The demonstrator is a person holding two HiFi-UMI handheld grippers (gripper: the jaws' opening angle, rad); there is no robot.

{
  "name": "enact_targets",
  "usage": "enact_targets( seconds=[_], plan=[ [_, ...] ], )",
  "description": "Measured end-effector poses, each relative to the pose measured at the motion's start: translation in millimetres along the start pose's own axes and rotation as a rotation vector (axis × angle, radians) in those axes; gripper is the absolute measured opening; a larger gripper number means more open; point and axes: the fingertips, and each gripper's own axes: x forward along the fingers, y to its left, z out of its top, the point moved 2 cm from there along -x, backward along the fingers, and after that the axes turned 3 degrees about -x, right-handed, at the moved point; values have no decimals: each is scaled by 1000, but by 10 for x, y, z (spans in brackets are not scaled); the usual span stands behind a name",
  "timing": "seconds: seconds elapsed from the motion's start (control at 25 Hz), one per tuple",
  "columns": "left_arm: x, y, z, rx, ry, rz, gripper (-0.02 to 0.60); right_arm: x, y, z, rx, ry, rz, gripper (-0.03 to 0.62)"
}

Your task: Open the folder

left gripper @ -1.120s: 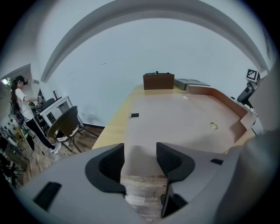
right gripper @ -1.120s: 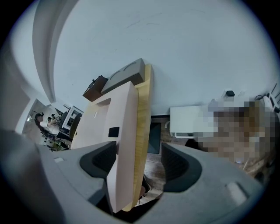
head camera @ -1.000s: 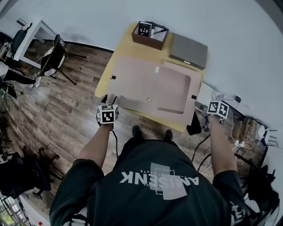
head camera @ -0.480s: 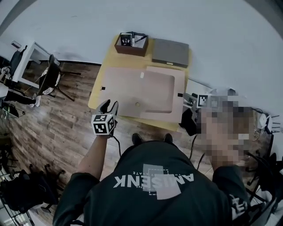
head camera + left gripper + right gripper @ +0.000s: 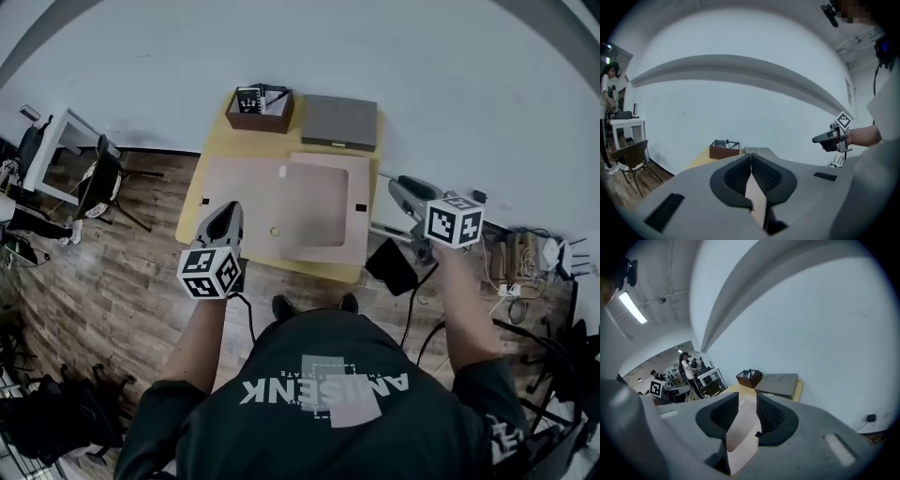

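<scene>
A pale pink folder [image 5: 291, 202] lies flat and closed on the yellow table [image 5: 217, 141]. My left gripper [image 5: 225, 211] hangs in the air above the table's near left corner; its jaws have just been closing and are shut with nothing held. In the left gripper view the left gripper [image 5: 750, 157] shows only the folder [image 5: 757, 201] far below its pads. My right gripper [image 5: 398, 187] is raised past the table's right edge. In the right gripper view its jaws [image 5: 747, 397] have been closing but stand apart, with the distant folder [image 5: 743, 427] showing through the gap.
A brown box [image 5: 258, 108] with small items and a flat grey case [image 5: 339, 122] sit at the table's far edge by the white wall. A chair [image 5: 98, 178] and a white desk [image 5: 56, 141] stand to the left. Cables and a black pad [image 5: 392, 265] lie on the floor to the right.
Both grippers have risen from beside the table's front edge to well above it. The left jaws went from apart to together, and the right gripper's jaws have narrowed.
</scene>
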Motion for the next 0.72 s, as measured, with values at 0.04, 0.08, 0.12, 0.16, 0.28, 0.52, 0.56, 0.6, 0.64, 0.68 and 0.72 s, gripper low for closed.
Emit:
enact_targets(
  seconds=[0.04,0.08,0.12,0.16,0.28,0.52,0.56,0.6,0.64,0.68,0.72],
  plan=[
    [-15,-67,119,-3,-23,-11,4,-82,26,109,-22,-21,-8,119],
    [-28,-138,229,-8,-42,-28,2,-162,49,212,-43,-41,-21,104],
    [-39,-218,335,-17,-61,-58,2,-237,73,306,-63,-60,-34,92],
    [-51,-311,440,-31,-83,-103,2,-306,104,391,-79,-76,-41,84],
    [-101,-620,710,-61,-130,-252,2,-495,255,608,-118,-119,-19,75],
    [-227,-1058,1095,-71,-121,-392,2,-744,440,912,-179,-198,-26,71],
    [-231,-1092,1150,-67,-124,-397,2,-770,460,943,-186,-208,-29,71],
    [-228,-1113,1203,-52,-128,-395,2,-791,479,972,-190,-218,-32,71],
    [-224,-1125,1257,-29,-135,-385,2,-811,496,999,-193,-228,-37,69],
    [-224,-1131,1314,-7,-147,-371,0,-833,511,1026,-195,-241,-45,61],
    [-232,-1136,1376,7,-167,-357,0,-860,523,1054,-199,-256,-57,53]
  ],
)
